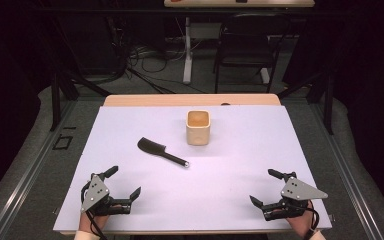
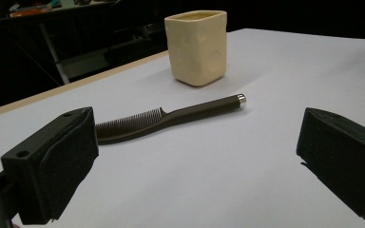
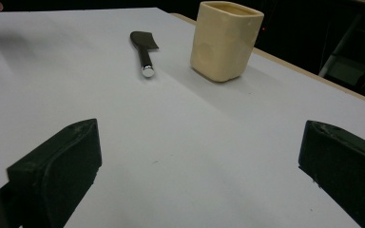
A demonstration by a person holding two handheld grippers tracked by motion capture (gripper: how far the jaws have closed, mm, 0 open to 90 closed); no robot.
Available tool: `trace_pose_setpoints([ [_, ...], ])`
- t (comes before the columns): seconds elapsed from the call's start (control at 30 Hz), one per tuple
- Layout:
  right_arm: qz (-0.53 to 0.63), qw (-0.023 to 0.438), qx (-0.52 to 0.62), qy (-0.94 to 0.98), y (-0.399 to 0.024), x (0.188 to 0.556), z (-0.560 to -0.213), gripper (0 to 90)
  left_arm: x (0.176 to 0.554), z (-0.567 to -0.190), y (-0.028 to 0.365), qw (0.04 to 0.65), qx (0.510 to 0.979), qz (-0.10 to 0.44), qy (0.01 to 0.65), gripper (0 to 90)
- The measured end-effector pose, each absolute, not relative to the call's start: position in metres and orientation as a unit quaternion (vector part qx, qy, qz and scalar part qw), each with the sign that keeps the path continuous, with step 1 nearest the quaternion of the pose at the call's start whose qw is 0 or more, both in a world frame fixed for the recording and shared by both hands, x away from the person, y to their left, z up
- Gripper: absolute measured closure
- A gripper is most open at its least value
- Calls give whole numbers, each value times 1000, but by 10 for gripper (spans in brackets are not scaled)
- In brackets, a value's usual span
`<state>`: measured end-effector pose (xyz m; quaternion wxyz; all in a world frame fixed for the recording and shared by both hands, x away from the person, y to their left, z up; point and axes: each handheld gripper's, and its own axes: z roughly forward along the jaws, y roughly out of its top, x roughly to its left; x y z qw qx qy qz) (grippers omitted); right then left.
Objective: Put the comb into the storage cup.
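— White sheet over the desk [image 1: 220,200] in the high view; what sits on it?

— A cream square cup [image 1: 198,127] just above the frame's centre, and a dark comb [image 1: 161,152] lying flat to its lower left, handle tip toward the lower right. Cup and comb are near each other but apart.

— And the claws?

— The left claw [image 1: 125,182] is at the lower left of the frame, the right claw [image 1: 266,187] at the lower right, both with jaws spread wide and nothing between them. Both are well apart from the comb.

— The left gripper view?

— Its two black jaws stand far apart at the lower corners. The comb [image 2: 166,118] lies across the middle, teeth at left, silver-capped handle end at right; the cup [image 2: 197,46] stands behind it at the top.

— The right gripper view?

— Jaws gaping again, bare sheet between. The comb [image 3: 143,50] is in the upper left centre, handle end pointing at the camera, and the cup [image 3: 225,40] stands to its right.
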<state>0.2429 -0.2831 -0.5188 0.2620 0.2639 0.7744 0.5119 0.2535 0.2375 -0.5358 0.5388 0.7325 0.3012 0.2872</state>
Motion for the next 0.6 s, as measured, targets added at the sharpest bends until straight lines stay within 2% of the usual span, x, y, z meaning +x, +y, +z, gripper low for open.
trace_pose_setpoints([
  [0.6,513,260,260,776,-282,244,-519,2,273,-529,216,539,749,233,308,2],
])
